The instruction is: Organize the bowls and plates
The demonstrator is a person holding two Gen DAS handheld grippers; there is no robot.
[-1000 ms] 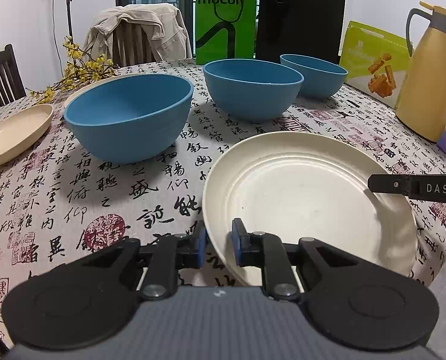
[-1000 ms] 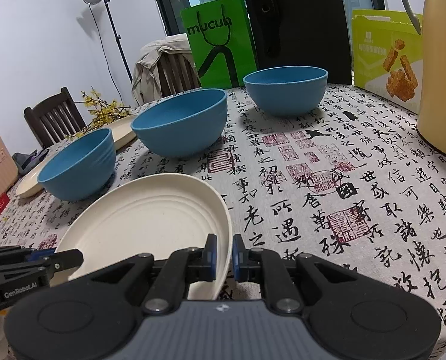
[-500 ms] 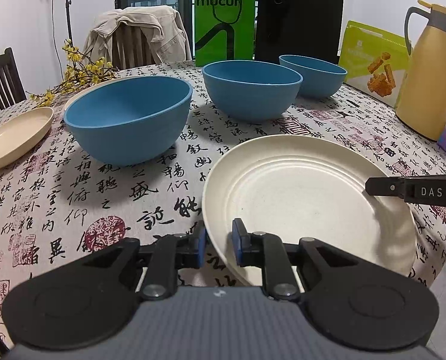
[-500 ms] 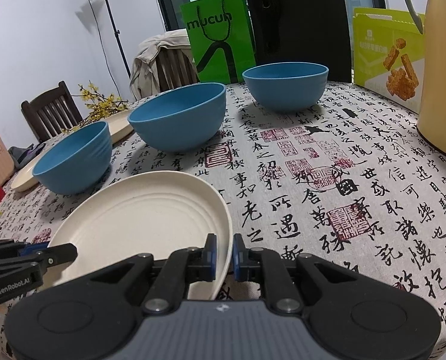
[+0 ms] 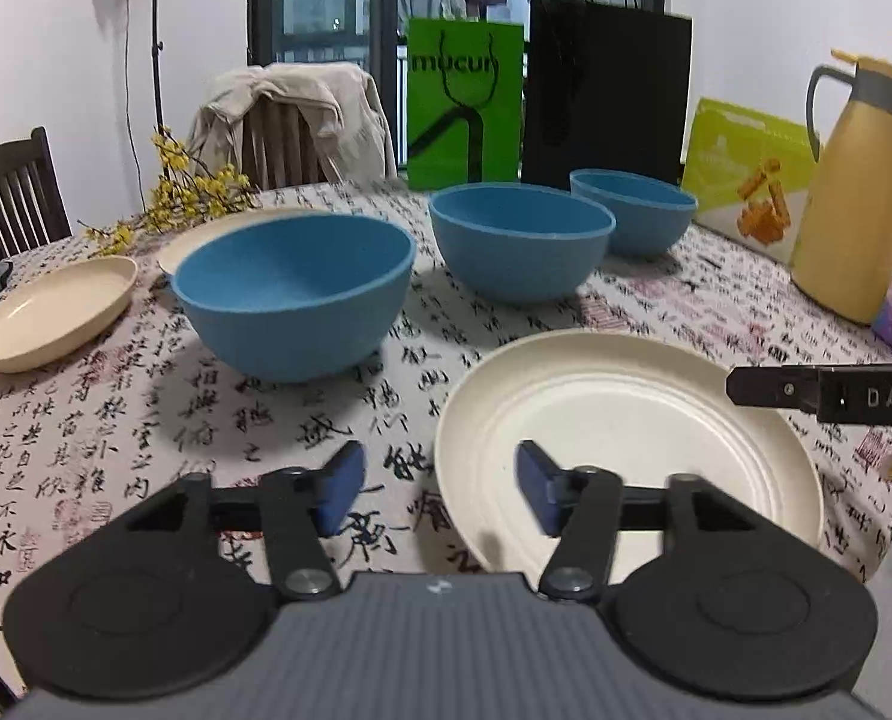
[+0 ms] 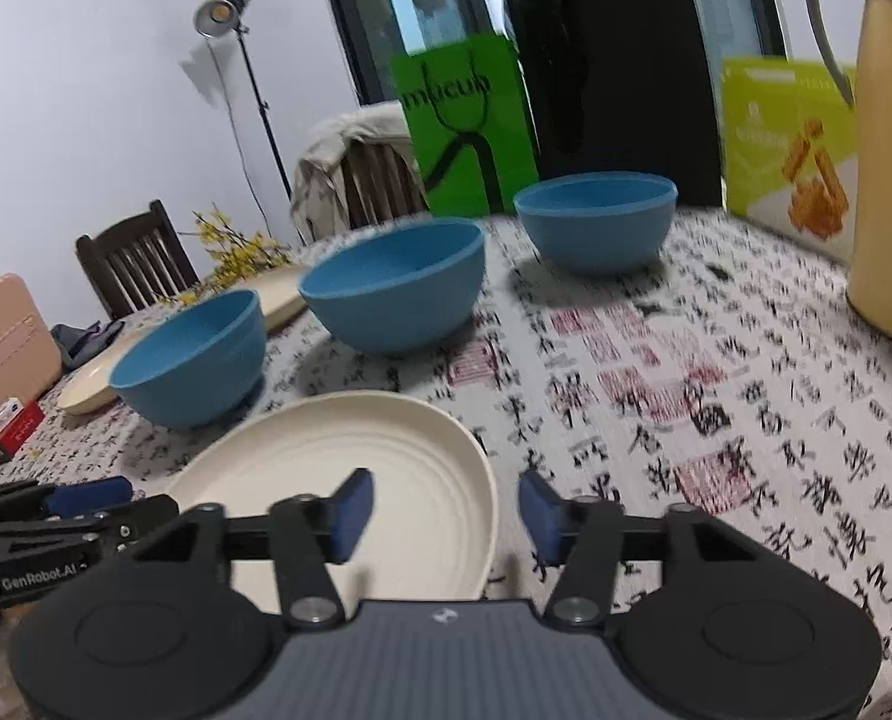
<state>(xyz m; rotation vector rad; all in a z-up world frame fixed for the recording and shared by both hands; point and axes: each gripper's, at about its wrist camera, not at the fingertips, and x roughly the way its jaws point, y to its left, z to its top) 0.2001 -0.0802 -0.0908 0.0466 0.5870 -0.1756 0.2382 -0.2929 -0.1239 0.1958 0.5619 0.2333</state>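
Dining table (image 5: 146,438) under a calligraphy-print cloth, chairs and shopping bags behind it. Cream plate (image 5: 625,420) lies flat near the table's near edge. Left gripper (image 5: 440,492) has just been opening; jaws released and spread, the plate's left rim between them, pads not pressing it. Right gripper (image 6: 446,507) the same: just opened, the plate's right rim in the gap, nothing grasped. Three blue bowls sit further in: near bowl (image 5: 293,294), middle bowl (image 5: 520,249), far bowl (image 5: 631,219) toward the back edge. Second cream plate (image 5: 53,312) at the left edge, a third partly hidden behind the near bowl. Yellow thermos (image 5: 853,204) at the right edge.

Risks, as judgement: the plate sits close to the near edge, so a finger dragging its rim on pull-back could tip it off. Both grippers crowd the one plate and could collide.
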